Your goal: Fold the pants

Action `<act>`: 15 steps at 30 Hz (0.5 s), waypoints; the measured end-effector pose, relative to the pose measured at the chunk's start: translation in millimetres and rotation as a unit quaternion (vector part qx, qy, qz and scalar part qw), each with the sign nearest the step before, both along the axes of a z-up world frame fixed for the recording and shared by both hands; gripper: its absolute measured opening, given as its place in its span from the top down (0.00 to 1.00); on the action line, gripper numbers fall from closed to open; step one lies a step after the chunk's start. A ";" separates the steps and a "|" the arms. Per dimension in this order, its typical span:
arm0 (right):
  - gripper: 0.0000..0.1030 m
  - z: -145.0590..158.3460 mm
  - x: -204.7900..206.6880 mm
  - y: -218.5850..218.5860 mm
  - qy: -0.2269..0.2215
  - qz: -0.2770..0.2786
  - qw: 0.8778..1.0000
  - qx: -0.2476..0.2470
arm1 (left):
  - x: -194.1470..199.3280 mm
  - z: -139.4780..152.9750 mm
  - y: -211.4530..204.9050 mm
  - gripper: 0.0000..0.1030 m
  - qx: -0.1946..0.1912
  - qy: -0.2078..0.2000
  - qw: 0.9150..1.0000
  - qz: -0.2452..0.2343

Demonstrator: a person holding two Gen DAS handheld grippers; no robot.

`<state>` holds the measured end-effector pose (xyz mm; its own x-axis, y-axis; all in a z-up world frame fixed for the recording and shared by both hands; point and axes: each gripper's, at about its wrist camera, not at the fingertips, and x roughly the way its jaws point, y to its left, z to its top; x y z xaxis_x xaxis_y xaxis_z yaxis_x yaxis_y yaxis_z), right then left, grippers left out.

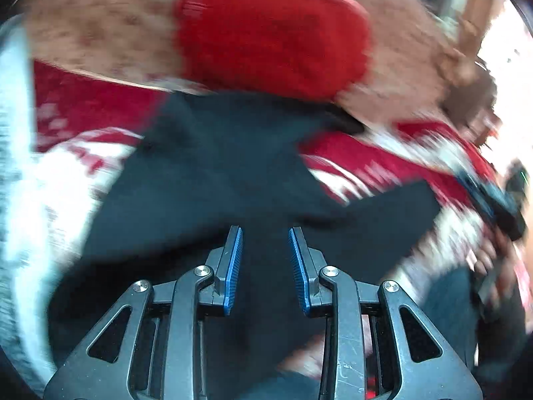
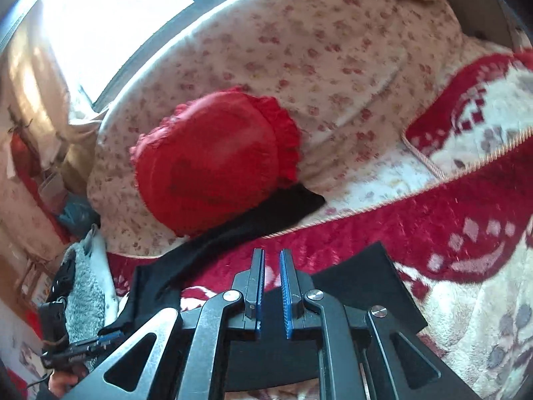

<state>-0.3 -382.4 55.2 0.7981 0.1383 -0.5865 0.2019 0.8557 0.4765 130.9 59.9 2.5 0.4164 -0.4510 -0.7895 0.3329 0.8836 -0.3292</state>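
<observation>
The pants [image 1: 213,173] are black, matte and plain, with no stripe, logo or tag that shows. They lie spread on a red-and-white patterned blanket [image 2: 433,220] over the bed. In the right wrist view one leg [image 2: 266,216] runs away in a long strip until its end slips under a red frilled pillow [image 2: 213,160], and a broader dark piece [image 2: 359,276] with a straight edge lies flat just under the tools. The pillow rests against a large cushion in a faded floral print [image 2: 299,60].

The left tool [image 1: 265,243] hangs over the black cloth with its blue pads apart, released. The right tool [image 2: 272,266] has its pads drawn near each other, a thin slit between them and no cloth in it (released too).

No writing can be read; the left wrist view is blurred.
</observation>
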 end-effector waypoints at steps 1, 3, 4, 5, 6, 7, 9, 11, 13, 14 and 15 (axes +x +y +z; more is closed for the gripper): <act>0.92 -2.6 -0.5 -4.3 0.003 -0.005 1.000 0.007 | 12.4 7.6 18.9 0.72 0.007 -0.021 0.999 0.039; 0.92 -5.4 -1.4 -9.0 0.008 -0.009 1.000 0.010 | 24.7 20.2 61.0 0.72 0.018 -0.048 0.988 0.148; 0.92 -5.6 -1.3 -9.1 0.009 -0.009 1.000 0.007 | 29.9 23.9 86.8 0.72 0.023 -0.039 0.974 0.222; 0.92 -5.8 -1.4 -8.7 0.008 -0.007 1.000 0.004 | 29.8 26.3 102.9 0.72 0.020 -0.032 0.964 0.265; 0.92 -6.0 -1.3 -8.1 0.008 -0.006 1.000 0.002 | 24.3 31.5 116.6 0.72 0.006 -0.032 0.954 0.298; 0.92 -6.9 -0.1 -7.8 0.011 -0.005 1.000 0.002 | 20.8 35.5 117.1 0.72 -0.001 -0.036 0.954 0.297; 0.92 -7.9 1.9 -7.7 0.016 -0.004 1.000 0.003 | 8.9 43.1 88.5 0.72 -0.035 -0.045 0.977 0.207; 0.92 -6.4 2.7 -5.0 0.015 -0.002 1.000 -0.002 | 1.1 38.3 50.8 0.72 -0.087 -0.018 0.991 0.100; 0.92 -5.6 4.0 -1.6 0.017 0.003 1.000 -0.010 | -7.3 31.2 -5.3 0.72 -0.121 0.011 0.992 -0.018; 0.92 -5.5 4.4 -1.1 0.018 0.004 1.000 -0.013 | -9.9 26.5 -31.2 0.72 -0.120 0.018 0.991 -0.055; 0.92 -5.9 4.6 -0.9 0.020 0.004 1.000 -0.015 | -7.2 17.7 -56.5 0.72 -0.131 0.039 0.987 -0.089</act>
<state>4.3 -383.3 49.3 0.7735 0.1260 -0.6211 0.2137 0.8708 0.4428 123.6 3.4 20.2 0.2547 -0.7041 -0.6628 0.4392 0.6949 -0.5694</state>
